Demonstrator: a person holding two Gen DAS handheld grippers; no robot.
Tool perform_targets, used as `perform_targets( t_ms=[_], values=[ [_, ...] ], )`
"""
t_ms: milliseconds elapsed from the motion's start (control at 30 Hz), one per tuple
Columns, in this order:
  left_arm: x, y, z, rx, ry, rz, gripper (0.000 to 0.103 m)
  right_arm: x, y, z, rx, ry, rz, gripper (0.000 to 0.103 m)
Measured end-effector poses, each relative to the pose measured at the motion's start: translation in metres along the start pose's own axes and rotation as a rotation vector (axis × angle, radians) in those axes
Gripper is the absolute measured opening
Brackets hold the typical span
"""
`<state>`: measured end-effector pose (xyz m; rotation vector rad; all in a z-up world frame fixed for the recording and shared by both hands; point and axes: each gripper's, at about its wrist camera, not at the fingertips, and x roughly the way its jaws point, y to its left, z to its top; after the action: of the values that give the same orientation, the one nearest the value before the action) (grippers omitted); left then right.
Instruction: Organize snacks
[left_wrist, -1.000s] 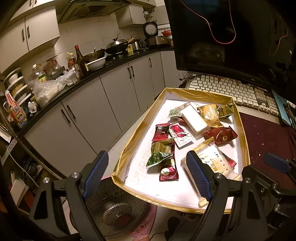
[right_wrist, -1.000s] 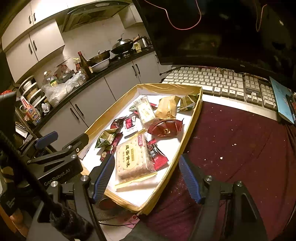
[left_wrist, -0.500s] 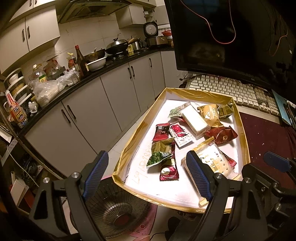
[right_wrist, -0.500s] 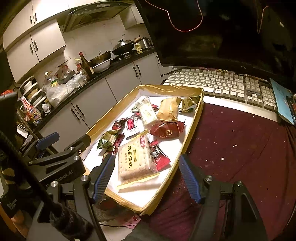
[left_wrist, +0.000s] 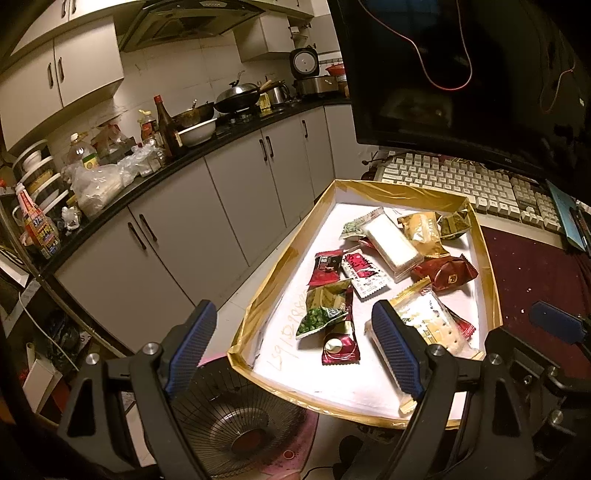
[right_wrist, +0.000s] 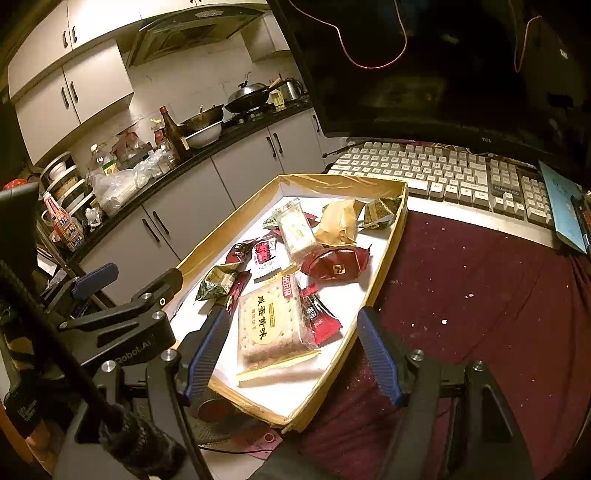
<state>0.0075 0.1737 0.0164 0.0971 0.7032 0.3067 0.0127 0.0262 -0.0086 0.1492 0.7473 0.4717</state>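
A shallow gold-rimmed tray (left_wrist: 280, 273) (right_wrist: 384, 269) with a white floor holds several snack packs. Closest to me lies a clear cracker pack (right_wrist: 271, 325) (left_wrist: 432, 325). Behind it are a dark red pouch (right_wrist: 336, 264) (left_wrist: 445, 273), a long white bar (left_wrist: 391, 242), a gold packet (left_wrist: 421, 232) and a green pea packet (left_wrist: 321, 314). My left gripper (left_wrist: 291, 350) hangs open over the tray's near left corner, holding nothing. My right gripper (right_wrist: 291, 354) is open too, above the near end, with the cracker pack showing between its fingers and untouched.
A maroon cloth (right_wrist: 480, 295) covers the table right of the tray. A keyboard (right_wrist: 443, 170) and a dark monitor (right_wrist: 424, 74) stand behind it. Below the tray's near edge is a fan grille (left_wrist: 236, 424). Kitchen cabinets and a cluttered counter (left_wrist: 155, 166) run along the left.
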Motion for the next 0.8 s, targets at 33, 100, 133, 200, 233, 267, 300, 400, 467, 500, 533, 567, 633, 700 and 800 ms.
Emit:
perform_targets(
  t_ms=[33, 100, 133, 200, 233, 267, 300, 400, 467, 500, 533, 567, 633, 700, 800],
  values=[
    [-0.0002, -0.0001, -0.0001, 0.000, -0.001, -0.001, 0.086, 0.0002, 0.0005, 0.0003, 0.000, -0.001, -0.003, 0.072],
    [-0.0001, -0.0003, 0.0001, -0.002, -0.001, -0.002, 0.086, 0.0002, -0.0006, 0.0011, 0.001, -0.005, -0.006, 0.072],
    [0.0001, -0.0002, 0.0002, -0.002, 0.000, -0.002, 0.086, -0.0002, -0.0010, 0.0010, 0.002, -0.006, -0.005, 0.072],
    [0.0006, -0.0003, 0.0005, 0.003, 0.001, -0.002, 0.086, -0.0003, -0.0012, 0.0009, 0.001, -0.004, -0.006, 0.072],
    [0.0007, -0.0010, 0.0008, 0.006, 0.001, -0.003, 0.086, -0.0006, -0.0013, 0.0006, 0.003, -0.007, -0.005, 0.072],
    [0.0008, -0.0019, 0.0007, 0.008, 0.001, -0.003, 0.086, -0.0005, -0.0012, 0.0008, 0.004, -0.008, -0.003, 0.072],
    [0.0011, -0.0025, 0.0017, 0.010, 0.001, -0.004, 0.086, -0.0001, -0.0010, 0.0010, 0.001, -0.005, -0.004, 0.072],
    [0.0014, -0.0030, 0.0029, 0.006, 0.003, -0.008, 0.086, -0.0016, -0.0007, 0.0008, -0.002, -0.007, -0.006, 0.072],
    [0.0013, -0.0029, 0.0028, 0.008, 0.001, -0.005, 0.086, -0.0020, -0.0007, 0.0005, -0.002, -0.007, -0.006, 0.072],
    [0.0013, -0.0027, 0.0033, 0.009, -0.002, -0.002, 0.086, -0.0020, -0.0006, 0.0006, -0.002, -0.007, -0.007, 0.072],
    [0.0012, -0.0023, 0.0033, 0.008, -0.002, -0.001, 0.086, -0.0018, -0.0007, 0.0007, -0.003, -0.008, -0.005, 0.072],
    [0.0016, -0.0015, 0.0034, 0.006, 0.000, -0.003, 0.086, -0.0015, -0.0006, 0.0008, -0.003, -0.008, -0.007, 0.072],
    [0.0021, -0.0001, 0.0039, 0.002, 0.003, -0.011, 0.086, -0.0020, -0.0008, 0.0008, -0.002, -0.007, -0.010, 0.072],
    [0.0019, 0.0017, 0.0041, -0.001, 0.000, -0.007, 0.086, -0.0026, -0.0007, 0.0010, -0.002, -0.006, -0.010, 0.072],
    [0.0017, 0.0022, 0.0038, -0.001, 0.000, -0.006, 0.086, -0.0029, 0.0011, 0.0011, -0.007, -0.002, -0.012, 0.072]
  ],
)
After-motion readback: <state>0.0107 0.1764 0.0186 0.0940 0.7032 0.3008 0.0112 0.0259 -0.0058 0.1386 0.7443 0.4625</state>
